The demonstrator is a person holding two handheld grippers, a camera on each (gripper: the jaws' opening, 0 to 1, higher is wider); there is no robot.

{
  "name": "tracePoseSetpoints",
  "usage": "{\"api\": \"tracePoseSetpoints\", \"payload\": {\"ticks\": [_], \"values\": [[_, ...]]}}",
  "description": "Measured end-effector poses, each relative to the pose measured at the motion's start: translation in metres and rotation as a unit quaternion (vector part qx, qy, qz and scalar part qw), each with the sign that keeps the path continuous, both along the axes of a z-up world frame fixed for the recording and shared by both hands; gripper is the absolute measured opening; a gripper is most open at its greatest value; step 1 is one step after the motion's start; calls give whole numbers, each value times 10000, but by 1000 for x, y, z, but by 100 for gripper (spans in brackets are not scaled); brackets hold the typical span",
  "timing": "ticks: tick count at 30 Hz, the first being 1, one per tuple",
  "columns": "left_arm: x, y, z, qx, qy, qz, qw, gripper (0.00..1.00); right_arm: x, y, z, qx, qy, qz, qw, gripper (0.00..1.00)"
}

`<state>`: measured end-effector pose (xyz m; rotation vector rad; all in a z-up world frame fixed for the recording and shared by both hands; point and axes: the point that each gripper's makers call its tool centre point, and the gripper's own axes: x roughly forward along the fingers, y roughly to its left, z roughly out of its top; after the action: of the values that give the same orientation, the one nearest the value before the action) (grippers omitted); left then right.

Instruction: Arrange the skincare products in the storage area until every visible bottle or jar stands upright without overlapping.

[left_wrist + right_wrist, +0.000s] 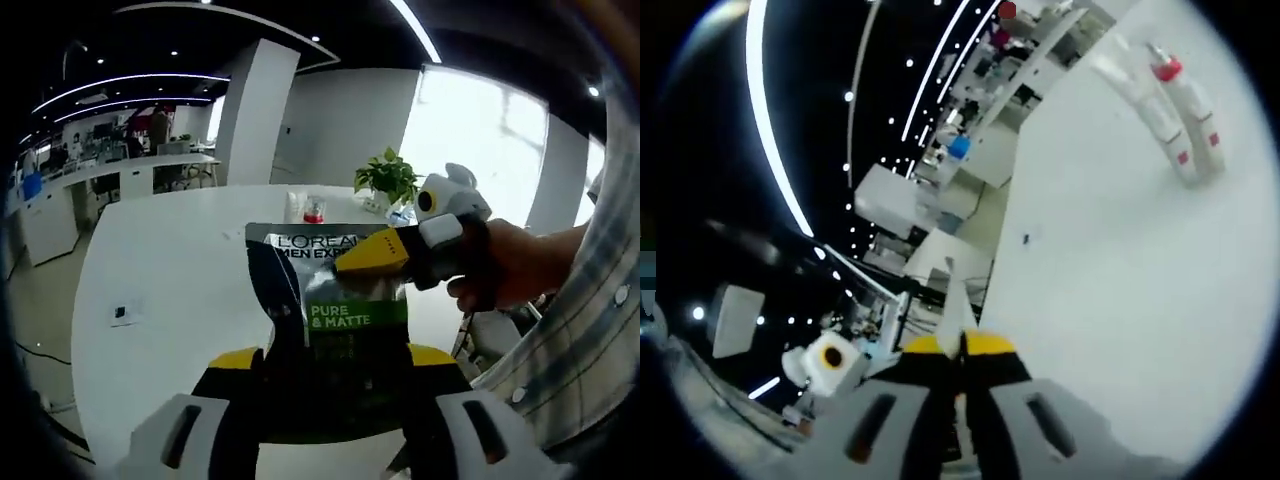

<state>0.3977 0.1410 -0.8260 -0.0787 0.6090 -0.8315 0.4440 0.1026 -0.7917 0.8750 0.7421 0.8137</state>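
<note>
Green-labelled pouch (335, 320) pinched between left gripper (335, 357) and right gripper (375, 252).

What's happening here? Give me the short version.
A person holds a L'Oréal Men Expert pouch up above a white table between two tools. The left hand-held gripper grips its lower part, and the right hand-held gripper, held in the person's hand, pinches its top edge. In the right gripper view that gripper is closed on the thin edge. Two white tubes with red caps stand further off on the table.
</note>
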Motion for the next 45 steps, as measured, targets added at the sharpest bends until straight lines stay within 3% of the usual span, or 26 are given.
{"api": "tracePoseSetpoints", "payload": {"ticks": [3,7,10,13,15,16,17,21,22,24,25,26,27,28,31,32,35,37,38,41,42,44,45], "values": [[0,4,0,-200,190,49,9996,56,-2,-2,6,181,-17,162,9997,0],[2,5,9,-1158,698,144,9907,61,-10,0,12,351,27,553,9978,0],[-1,1,20,-1830,1104,-43,9769,58,-19,2,16,461,65,1011,9938,0],[-9,-7,28,-2356,1569,-286,9587,46,-24,3,21,616,172,1332,9890,0],[-10,-10,31,-2462,1616,-356,9550,34,-25,4,26,725,150,1365,9879,0],[-10,-10,31,-2421,1570,-387,9567,27,-26,5,30,828,194,1418,9862,0],[-12,-15,37,-2632,1622,-447,9499,25,-26,5,31,826,189,1406,9864,0],[-8,-16,38,-2704,1635,-419,9478,23,-24,1,32,899,249,1401,9857,0],[-8,-16,41,-2867,1744,-392,9412,20,-22,-1,31,936,334,1391,9853,0],[-6,-13,46,-3085,1760,-363,9341,13,-20,-4,31,1008,439,1369,9845,0],[-4,-10,52,-3317,1731,-328,9268,5,-19,-5,31,1002,463,1345,9847,0],[-6,-11,58,-3533,1800,-415,9171,3,-19,-4,32,1033,501,1354,9841,0],[-7,-11,59,-3594,1916,-384,9125,3,-19,-3,33,1077,501,1350,9837,1],[-5,-11,55,-3460,1810,-316,9201,2,-18,-2,34,1097,516,1350,9834,1],[-3,-10,54,-3468,1786,-241,9205,2,-15,-1,32,1083,533,1290,9843,2],[-1,-9,58,-3655,1881,-177,9114,1,-11,-1,33,1155,511,1166,9851,4],[4,-8,67,-3958,1820,-77,9001,1,-4,-1,34,1339,469,926,9855,11],[12,-5,75,-4327,1828,113,8827,1,-11,4,38,1470,496,1062,9822,14],[18,-2,80,-4621,1889,258,8661,1,-14,9,39,1476,435,1120,9817,18],[24,2,85,-4943,2000,388,8451,1,-27,20,38,1383,315,1373,9803,22],[24,1,83,-4882,1973,372,8493,1,-29,22,37,1343,269,1416,9804,19],[25,-1,83,-4848,1993,338,8509,1,-32,24,40,1344,143,1445,9802,3],[25,0,82,-4848,2022,350,8502,1,-31,23,41,1426,156,1411,9795,3]]}}
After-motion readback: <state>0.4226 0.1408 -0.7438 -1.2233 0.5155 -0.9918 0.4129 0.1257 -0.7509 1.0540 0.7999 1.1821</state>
